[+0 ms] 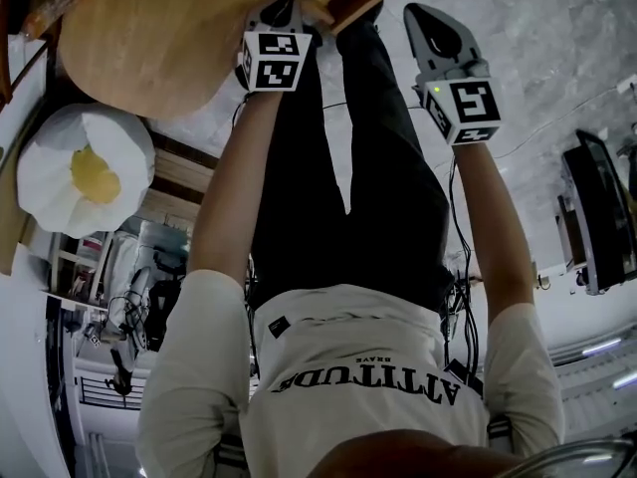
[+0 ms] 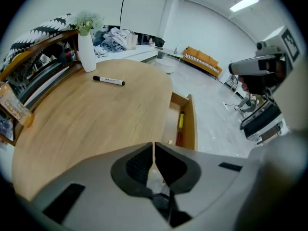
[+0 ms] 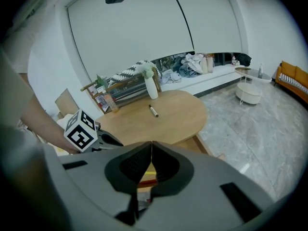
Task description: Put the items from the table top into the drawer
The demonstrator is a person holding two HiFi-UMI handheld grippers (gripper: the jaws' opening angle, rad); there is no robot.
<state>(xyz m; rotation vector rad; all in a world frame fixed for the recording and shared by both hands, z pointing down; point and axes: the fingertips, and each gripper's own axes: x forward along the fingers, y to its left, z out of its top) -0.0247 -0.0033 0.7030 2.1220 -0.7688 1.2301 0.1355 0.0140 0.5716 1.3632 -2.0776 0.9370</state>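
Claws closed, empty: left claw (image 2: 153, 147), right claw (image 3: 151, 144).

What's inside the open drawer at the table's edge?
The drawer holds a yellow pen-like item and a red one beside it. The tabletop and the left gripper cover the rest of its inside, so anything else there cannot be seen.

Black marker (image 2: 109, 81) lies flat on the wooden table top (image 2: 86, 129), well apart from the drawer (image 2: 191, 124). Drawer is open. A yellow item (image 2: 181, 120) and a red item (image 2: 178, 138) lie inside.
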